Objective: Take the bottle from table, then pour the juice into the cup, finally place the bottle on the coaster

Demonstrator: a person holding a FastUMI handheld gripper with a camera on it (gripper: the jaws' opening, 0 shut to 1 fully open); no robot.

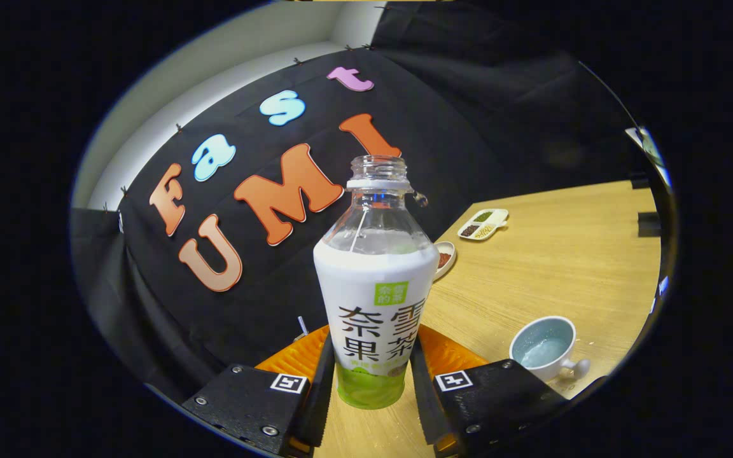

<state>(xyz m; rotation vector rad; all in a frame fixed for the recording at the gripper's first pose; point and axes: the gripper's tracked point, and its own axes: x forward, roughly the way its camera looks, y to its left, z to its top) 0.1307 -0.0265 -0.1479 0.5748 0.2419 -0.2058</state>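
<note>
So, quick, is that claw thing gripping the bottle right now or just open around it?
Gripper: closed on the uncapped bottle, one finger pressed to each side of its lower body; the bottle stands upright between them.

A wooden table (pixel 557 254) with a light grain finish formed the work surface. At its far side, close to the black cloth wall (pixel 468 102), lay a small white divided tray (pixel 483 224) holding dark and pale seeds in separate compartments. Near this tray, closer in along the table's edge, sat a small white dish (pixel 445 257) with reddish-brown contents. A pale plain wall (pixel 214 70) rose above the cloth
</note>
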